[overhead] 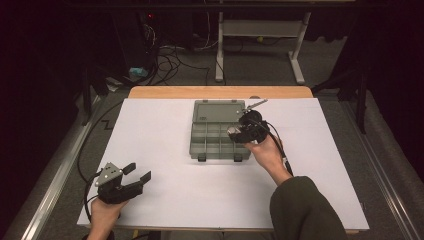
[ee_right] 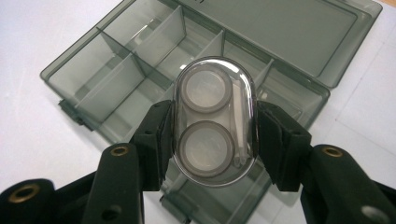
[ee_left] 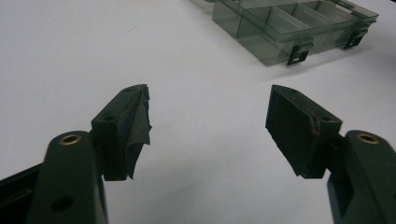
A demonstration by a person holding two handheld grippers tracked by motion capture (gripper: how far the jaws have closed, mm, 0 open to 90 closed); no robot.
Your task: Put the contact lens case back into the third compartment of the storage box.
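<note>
text: none legible | labels: none | brands: none | numbers: none | signs: none

I am working in a lab or recording room: my worktop (overhead: 165, 200) is covered by a plain white sheet, loose cables (overhead: 170, 60) tangle on the grey carpet (overhead: 260, 65) beyond it, and a metal desk frame (overhead: 260, 35) stands in the dark surroundings.

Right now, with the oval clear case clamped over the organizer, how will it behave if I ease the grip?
The oval case looks like smooth, glossy plastic, so it may slip between the right tool pads. It seems rigid and probably light. Its rounded ends could let it rock or slide in the organizer box.
</note>
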